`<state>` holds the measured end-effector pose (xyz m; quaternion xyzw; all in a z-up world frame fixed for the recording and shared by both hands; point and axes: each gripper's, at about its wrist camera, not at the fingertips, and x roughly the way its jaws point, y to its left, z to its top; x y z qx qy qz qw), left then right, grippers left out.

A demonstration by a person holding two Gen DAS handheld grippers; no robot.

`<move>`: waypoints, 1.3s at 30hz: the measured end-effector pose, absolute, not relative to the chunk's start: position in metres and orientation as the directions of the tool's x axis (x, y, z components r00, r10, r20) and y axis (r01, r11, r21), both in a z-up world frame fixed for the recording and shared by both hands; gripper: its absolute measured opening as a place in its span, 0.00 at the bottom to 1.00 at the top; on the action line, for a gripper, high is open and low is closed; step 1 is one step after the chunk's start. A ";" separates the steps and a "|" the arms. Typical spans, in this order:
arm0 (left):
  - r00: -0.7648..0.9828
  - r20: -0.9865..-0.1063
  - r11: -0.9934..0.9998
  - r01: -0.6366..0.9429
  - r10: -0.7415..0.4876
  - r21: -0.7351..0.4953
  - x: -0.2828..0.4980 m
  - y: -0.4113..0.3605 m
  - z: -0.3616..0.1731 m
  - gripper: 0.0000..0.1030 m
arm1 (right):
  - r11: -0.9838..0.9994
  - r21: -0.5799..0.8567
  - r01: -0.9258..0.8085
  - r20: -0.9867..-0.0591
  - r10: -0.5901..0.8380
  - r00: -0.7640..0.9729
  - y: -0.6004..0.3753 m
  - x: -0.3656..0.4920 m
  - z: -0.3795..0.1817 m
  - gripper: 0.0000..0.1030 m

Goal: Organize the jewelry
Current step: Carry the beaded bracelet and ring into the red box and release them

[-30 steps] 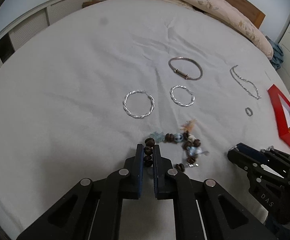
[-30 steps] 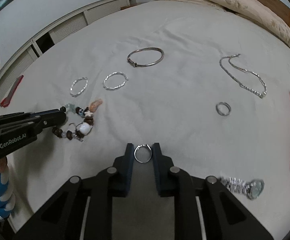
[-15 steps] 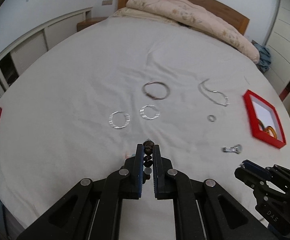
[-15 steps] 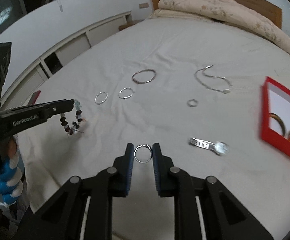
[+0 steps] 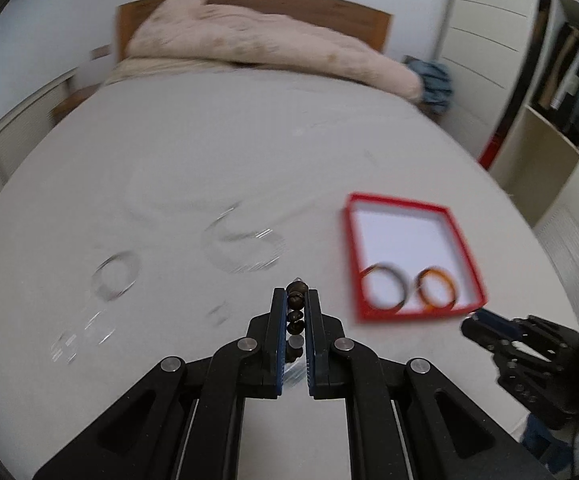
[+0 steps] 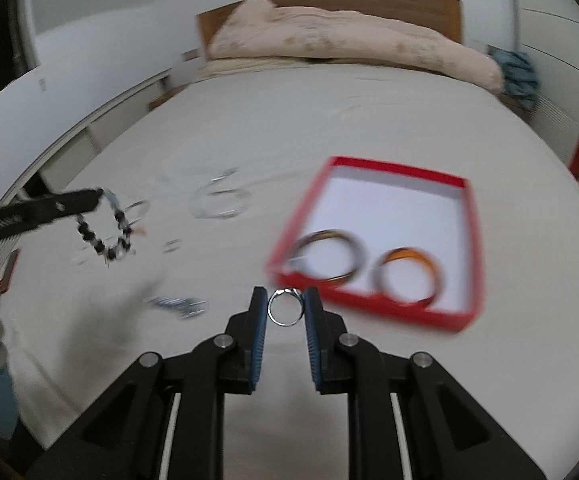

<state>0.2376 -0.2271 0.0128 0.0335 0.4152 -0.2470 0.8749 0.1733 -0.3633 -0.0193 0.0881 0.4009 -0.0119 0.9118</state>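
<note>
White bed sheet (image 5: 249,168); left claw (image 5: 295,300) pinches bead bracelet (image 6: 105,232); right claw (image 6: 285,304) clamps ring (image 6: 285,312); red tray (image 6: 474,240) near.

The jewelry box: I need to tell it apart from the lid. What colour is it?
Red walls with a white inside, the box shows best in the right wrist view.

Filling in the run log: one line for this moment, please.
left gripper: shut on beaded bracelet, lifted | right gripper: shut on silver ring | red box: two bangles inside
</note>
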 end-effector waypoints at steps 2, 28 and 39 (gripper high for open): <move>0.517 -0.739 0.854 0.496 -0.433 -0.154 0.255 -0.264 0.013 0.08 | 0.983 0.138 0.125 -0.739 0.018 0.674 -0.392 0.182 -0.024 0.17; 0.344 -0.871 0.818 0.565 -0.351 -0.106 0.344 -0.411 -0.108 0.16 | 0.997 0.011 0.079 -0.860 -0.031 0.509 -0.477 0.281 -0.106 0.30; 0.428 -0.797 0.821 0.553 -0.427 -0.142 0.285 -0.348 -0.016 0.23 | 0.992 0.023 0.126 -0.807 -0.055 0.587 -0.461 0.221 -0.029 0.36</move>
